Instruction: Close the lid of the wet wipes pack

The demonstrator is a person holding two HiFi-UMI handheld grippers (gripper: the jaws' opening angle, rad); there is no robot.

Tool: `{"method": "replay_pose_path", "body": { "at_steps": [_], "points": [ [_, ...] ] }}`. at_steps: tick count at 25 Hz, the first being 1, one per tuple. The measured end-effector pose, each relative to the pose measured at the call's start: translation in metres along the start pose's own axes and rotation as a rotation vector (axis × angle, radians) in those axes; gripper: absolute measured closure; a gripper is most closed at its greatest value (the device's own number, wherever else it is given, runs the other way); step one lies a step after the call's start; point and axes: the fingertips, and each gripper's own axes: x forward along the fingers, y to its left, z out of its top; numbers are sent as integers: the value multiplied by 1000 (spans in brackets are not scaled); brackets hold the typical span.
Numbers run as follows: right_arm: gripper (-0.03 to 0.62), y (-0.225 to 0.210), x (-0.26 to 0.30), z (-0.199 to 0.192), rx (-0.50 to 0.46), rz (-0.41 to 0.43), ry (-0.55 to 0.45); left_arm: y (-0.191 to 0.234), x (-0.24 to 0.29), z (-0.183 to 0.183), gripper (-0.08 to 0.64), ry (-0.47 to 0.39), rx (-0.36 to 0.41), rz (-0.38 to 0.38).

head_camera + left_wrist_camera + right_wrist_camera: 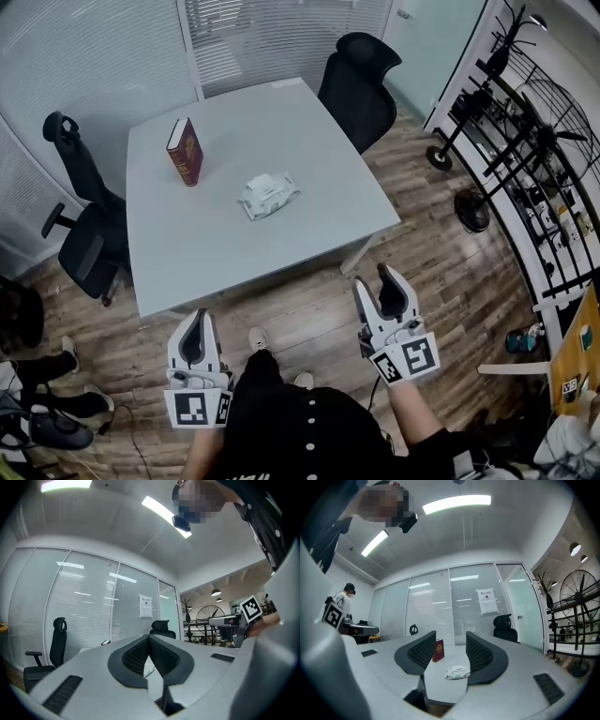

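White plastic, the wipes pack (268,195) lies near the middle of the table (319,141), at the centre of the head view; its lid is too small to read from here. A red book (186,151) stands well apart, up and left of it. Both tongs hang low in the frame, short of the table: the left gripper (197,319) clenched on nothing, the right gripper (375,277) spread and empty. I'd call this the approach. Next, reach in and press the flap flat.

So the left hand-held gripper (199,319) is held out level, jaw tips pinched together on nothing. The right hand-held gripper (377,281) is level too, slightly further forward, jaws spread wide, nothing gripped.
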Motion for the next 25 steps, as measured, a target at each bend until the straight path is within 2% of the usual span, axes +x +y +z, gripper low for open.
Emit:
{"method": "replay_pose_path", "body": {
  "at_steps": [13,25],
  "points": [
    [400,-16,80,1,-14,-31,19,47,75,-2,554,-3,-23,-20],
    [400,-14,148,5,-17,-46,-2,98,126,7,554,-18,-7,-32]
  ]
}}
